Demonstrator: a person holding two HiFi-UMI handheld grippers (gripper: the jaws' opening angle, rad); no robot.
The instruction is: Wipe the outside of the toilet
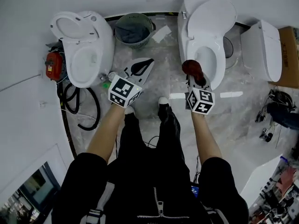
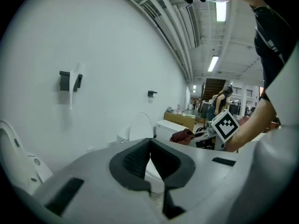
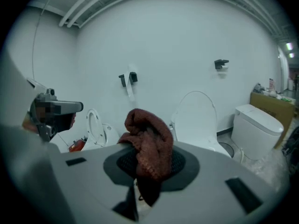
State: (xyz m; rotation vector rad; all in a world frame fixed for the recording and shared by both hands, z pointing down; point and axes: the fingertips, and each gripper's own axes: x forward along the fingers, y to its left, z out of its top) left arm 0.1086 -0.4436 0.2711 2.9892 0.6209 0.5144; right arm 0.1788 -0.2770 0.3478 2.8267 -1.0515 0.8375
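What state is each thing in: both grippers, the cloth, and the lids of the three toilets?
left gripper: shut, empty.
right gripper: shut on the cloth.
cloth: bunched up, clamped.
left toilet: lid raised.
middle toilet: lid raised.
right toilet: lid down.

We count 3 toilets: 1 left toilet (image 1: pixel 86 50) with its lid up, 1 middle toilet (image 1: pixel 210 17) with its lid up, and 1 right toilet (image 1: pixel 261 48) with its lid down. We hold 2 grippers, the left hand-held gripper (image 1: pixel 144 65) and the right hand-held gripper (image 1: pixel 194 77), and we see 1 dark red cloth (image 1: pixel 192 67). We also count 1 green waste basket (image 1: pixel 134 29), 1 black hose (image 1: pixel 97 108) and 1 cardboard box (image 1: pixel 290 55). On the wall there are 2 black brackets, the first wall bracket (image 3: pixel 127 79) and the second wall bracket (image 3: pixel 221 64).
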